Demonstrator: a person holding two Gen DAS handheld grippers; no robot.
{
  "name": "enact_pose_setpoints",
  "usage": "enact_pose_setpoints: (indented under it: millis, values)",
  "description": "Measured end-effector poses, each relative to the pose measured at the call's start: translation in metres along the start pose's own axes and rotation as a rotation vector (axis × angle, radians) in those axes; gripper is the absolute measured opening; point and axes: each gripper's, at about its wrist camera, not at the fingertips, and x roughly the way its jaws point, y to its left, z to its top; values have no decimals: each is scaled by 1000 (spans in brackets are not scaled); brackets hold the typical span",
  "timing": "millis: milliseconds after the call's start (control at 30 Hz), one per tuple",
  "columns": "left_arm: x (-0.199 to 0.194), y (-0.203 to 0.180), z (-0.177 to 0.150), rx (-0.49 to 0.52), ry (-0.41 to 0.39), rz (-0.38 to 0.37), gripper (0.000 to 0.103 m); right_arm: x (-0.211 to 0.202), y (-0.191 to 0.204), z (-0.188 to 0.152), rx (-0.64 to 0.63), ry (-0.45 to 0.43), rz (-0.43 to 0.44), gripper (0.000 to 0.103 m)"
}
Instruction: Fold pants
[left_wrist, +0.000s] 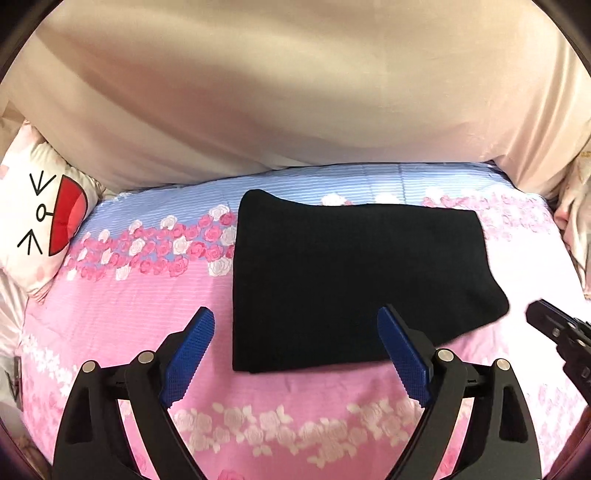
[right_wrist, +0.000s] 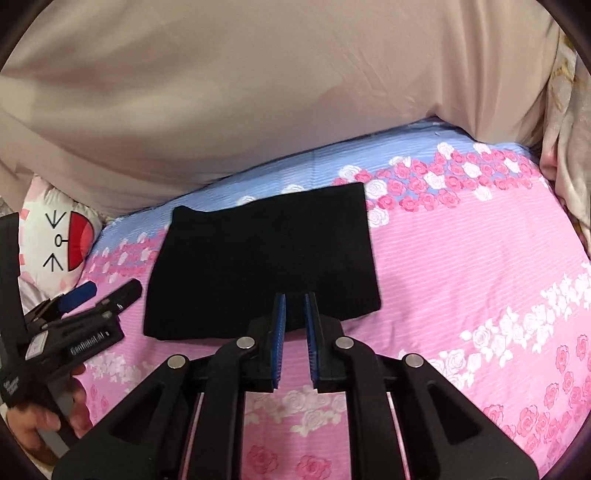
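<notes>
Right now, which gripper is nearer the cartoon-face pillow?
Left. The left gripper sits on the pillow's side of the pants; the right gripper is above their near edge.

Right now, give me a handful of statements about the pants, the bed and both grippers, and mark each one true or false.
1. The black pants lie folded into a compact block on the floral bedsheet. True.
2. The left gripper has its jaws clamped on the pants. False: they stand wide apart, holding nothing.
3. The right gripper has its jaws nearly together. True.
4. The cartoon-face pillow lies on top of the pants. False: it sits apart, at the bed's left edge.
</notes>
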Motion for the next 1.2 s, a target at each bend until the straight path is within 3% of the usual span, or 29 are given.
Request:
enact_pose_setpoints:
  millis: [433, 833, 900, 933, 967, 1200]
  values:
    - [-4, 4, -24, -9, 45, 10, 87, 1, 20, -4, -33, -2, -9, 11]
    - [-20, 11, -21, 5, 7, 9, 87, -15, 27, -3, -44, -34, -39, 11]
    - [-24, 10, -20, 11, 1, 4, 87, -19, 28, -3, -38, -48, -43, 32]
    - [-26, 10, -20, 11, -3, 3, 87, -23, 28, -4, -35, -67, -50, 53]
    - [-27, 9, -20, 12, -5, 4, 87, -27, 29, -4, -38, -86, -56, 61]
    - [-30, 5, -21, 30, 0, 22, 87, -35, 35, -4, -65, -103, -63, 60]
